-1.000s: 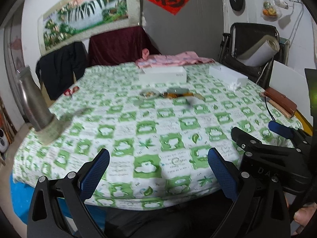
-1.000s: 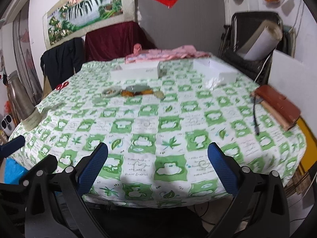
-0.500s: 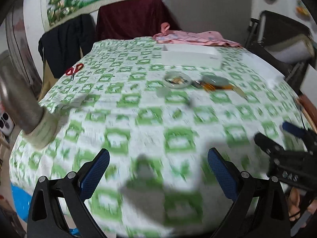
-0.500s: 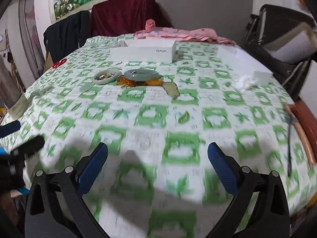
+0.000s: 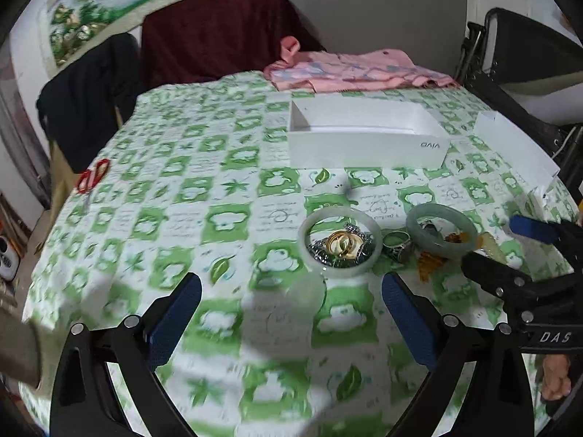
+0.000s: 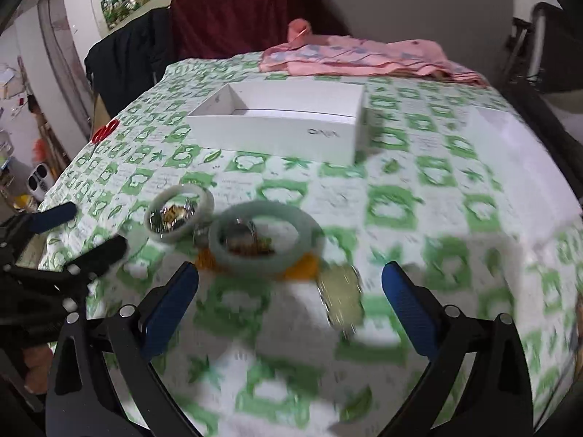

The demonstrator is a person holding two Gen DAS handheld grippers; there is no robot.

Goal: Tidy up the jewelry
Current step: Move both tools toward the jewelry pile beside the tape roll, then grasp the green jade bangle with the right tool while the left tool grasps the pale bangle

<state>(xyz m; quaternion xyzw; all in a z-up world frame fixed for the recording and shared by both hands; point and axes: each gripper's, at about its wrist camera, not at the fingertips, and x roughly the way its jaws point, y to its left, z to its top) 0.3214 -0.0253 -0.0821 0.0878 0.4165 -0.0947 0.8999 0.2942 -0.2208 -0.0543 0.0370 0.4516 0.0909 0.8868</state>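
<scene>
A pale jade bangle [image 5: 375, 251] lies on the green-patterned tablecloth [image 5: 218, 196] with gold rings [image 5: 342, 243] and dark jewelry inside it. A greener bangle [image 5: 470, 231] lies to its right over orange beads [image 5: 426, 264]; a green-stone ring [image 5: 397, 242] sits between them. An open white box [image 5: 364, 147] stands behind. My left gripper [image 5: 291, 309] is open and empty just short of the pale bangle. In the right wrist view my right gripper [image 6: 291, 298] is open and empty near the greener bangle [image 6: 309, 236], with the pale bangle [image 6: 209, 200], a pale pendant [image 6: 340, 296] and the box [image 6: 277, 133].
Red scissors [image 5: 93, 176] lie at the table's left edge. A pink cloth [image 5: 357, 73] lies at the far edge behind the box. A white box lid [image 5: 517, 145] sits at the right. Chairs with dark clothes stand behind the table.
Both grippers have moved forward over the table toward the jewelry, which now looks much nearer. Both stay open and empty.
</scene>
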